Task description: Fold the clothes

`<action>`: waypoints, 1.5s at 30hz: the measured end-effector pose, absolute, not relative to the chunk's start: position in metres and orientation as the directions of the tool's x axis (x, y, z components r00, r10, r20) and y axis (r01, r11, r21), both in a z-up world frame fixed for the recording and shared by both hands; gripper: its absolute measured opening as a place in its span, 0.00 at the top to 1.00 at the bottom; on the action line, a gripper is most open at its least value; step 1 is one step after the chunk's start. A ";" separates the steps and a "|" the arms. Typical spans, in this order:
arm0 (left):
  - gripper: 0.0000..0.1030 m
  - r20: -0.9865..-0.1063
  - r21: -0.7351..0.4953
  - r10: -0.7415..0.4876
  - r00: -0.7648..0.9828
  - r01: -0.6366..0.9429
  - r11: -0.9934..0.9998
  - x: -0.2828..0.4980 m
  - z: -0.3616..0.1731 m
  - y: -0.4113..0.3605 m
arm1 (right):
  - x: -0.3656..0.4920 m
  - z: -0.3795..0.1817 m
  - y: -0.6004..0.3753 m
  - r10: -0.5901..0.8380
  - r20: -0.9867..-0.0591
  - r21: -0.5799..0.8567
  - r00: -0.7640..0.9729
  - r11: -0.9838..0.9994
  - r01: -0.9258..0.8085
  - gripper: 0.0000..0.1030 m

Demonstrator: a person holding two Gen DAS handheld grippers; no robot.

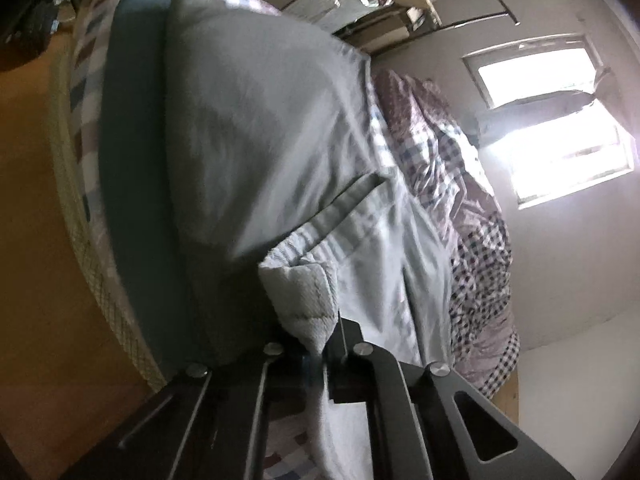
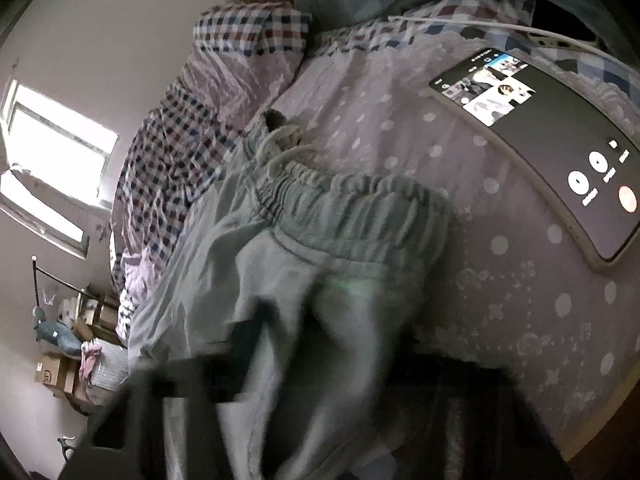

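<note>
Pale-green trousers point(image 2: 320, 280) clamped in both tongs point(image 1: 324, 354) point(image 2: 256, 360), lit phone point(image 2: 552, 160) beside waistband, checked quilt point(image 1: 472, 216) beyond.

A phone point(image 2: 548, 148) with a lit screen lies on a lilac polka-dot bedsheet point(image 2: 460, 280), a white cable point(image 2: 500, 26) beyond it. A crumpled checked quilt point(image 2: 192, 132) lies heaped towards the wall. A bright window point(image 1: 560, 136) glares. Cardboard boxes point(image 2: 54, 374) sit on the floor by the wall.

Left claw point(image 1: 320, 354) and right claw point(image 2: 256, 364), angled downward, each pinch pale cloth.
</note>
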State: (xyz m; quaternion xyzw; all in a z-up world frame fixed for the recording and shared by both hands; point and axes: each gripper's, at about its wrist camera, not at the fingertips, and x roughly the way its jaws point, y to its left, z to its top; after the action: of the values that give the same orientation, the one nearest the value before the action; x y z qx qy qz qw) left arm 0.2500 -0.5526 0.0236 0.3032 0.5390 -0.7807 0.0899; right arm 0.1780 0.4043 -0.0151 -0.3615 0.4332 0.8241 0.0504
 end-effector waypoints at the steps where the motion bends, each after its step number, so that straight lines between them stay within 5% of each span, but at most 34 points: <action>1: 0.97 -0.558 -0.793 0.180 -0.810 0.457 -0.402 0.250 0.031 -0.553 | 0.178 -0.013 0.404 -0.231 -0.641 0.675 -0.732 -0.622 -0.396 0.92; 21: 0.99 -0.291 -0.915 0.159 -0.944 0.226 -0.333 0.220 0.186 -0.589 | 0.254 0.116 0.382 -0.053 -0.571 0.718 -0.819 -0.516 -0.467 0.96; 33: 0.98 -0.389 -0.891 0.122 -0.913 0.339 -0.302 0.070 0.207 -0.588 | 0.103 0.169 0.390 -0.155 -0.602 0.718 -0.783 -0.535 -0.446 0.95; 45: 0.98 -0.572 -0.792 0.097 -0.814 0.519 -0.321 -0.149 0.137 -0.576 | -0.092 0.101 0.398 -0.194 -0.750 0.598 -0.632 -0.606 -0.525 0.95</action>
State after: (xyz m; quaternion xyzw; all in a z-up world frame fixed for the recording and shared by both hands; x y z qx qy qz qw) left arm -0.1485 -0.5758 0.1374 0.2718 0.5662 -0.7658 0.1377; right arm -0.0917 0.3982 0.1008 -0.4162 0.4317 0.7934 0.1042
